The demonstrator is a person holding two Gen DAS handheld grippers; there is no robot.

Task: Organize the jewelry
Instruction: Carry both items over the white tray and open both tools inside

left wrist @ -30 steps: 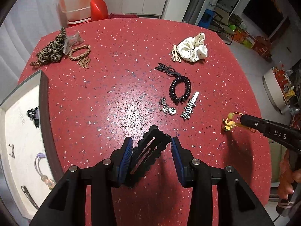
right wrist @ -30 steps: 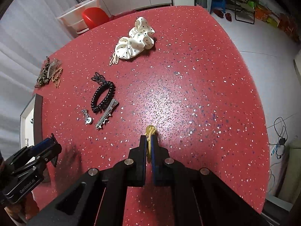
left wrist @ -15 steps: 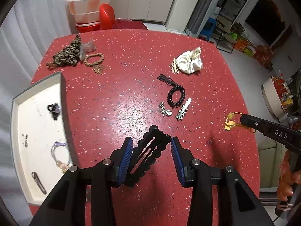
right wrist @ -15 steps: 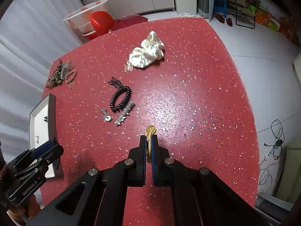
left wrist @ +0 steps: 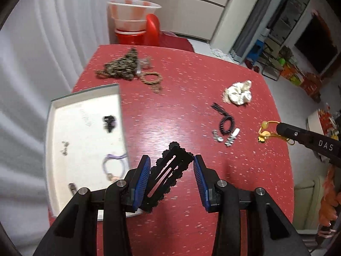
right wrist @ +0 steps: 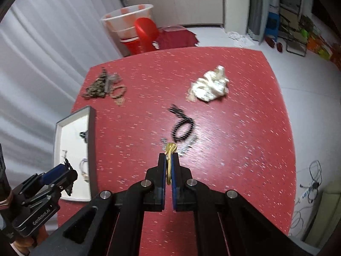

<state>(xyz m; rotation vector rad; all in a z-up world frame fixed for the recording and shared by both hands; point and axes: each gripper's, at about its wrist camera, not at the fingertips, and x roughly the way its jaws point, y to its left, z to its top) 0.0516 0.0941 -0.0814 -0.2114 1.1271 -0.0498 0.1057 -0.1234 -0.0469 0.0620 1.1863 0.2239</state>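
Left wrist view: left gripper [left wrist: 172, 171] grasps a black scalloped hair clip [left wrist: 168, 172], jaws clenched on it, clip slanting from 7 to 1 o'clock between the blue pads, lifted above the red speckled desk [left wrist: 191, 89]. White tray [left wrist: 51, 128] sits at 9 o'clock of the gripper, on the desk's left edge; inside it a black clip [left wrist: 109, 123], a purple hair tie [left wrist: 115, 164] and small bits too blurred to tell. At 11 o'clock a brown chain heap [left wrist: 120, 67] with a braided bracelet [left wrist: 151, 79] just beside. At 1 o'clock a cream scrunchie [left wrist: 238, 91]; nearer, a black coil hair tie [left wrist: 227, 123] with silver pieces [left wrist: 226, 137] touching or just beside it. At 3 o'clock the right gripper's tip carries a yellow beaded hair tie [left wrist: 265, 131], clear of the desk. Right wrist view: right gripper [right wrist: 168, 162] has jaws clenched on that yellow tie [right wrist: 170, 149], its gold end sticking out past the tips at 12 o'clock. Left gripper [right wrist: 64, 173] is at 8 o'clock over the tray [right wrist: 57, 132]. Coil tie [right wrist: 183, 129] just beyond the tips, scrunchie [right wrist: 210, 87] at 1 o'clock, chain heap [right wrist: 99, 85] at 10 o'clock. Red stool with clear tub [right wrist: 136, 29] stands behind the desk [right wrist: 245, 128].
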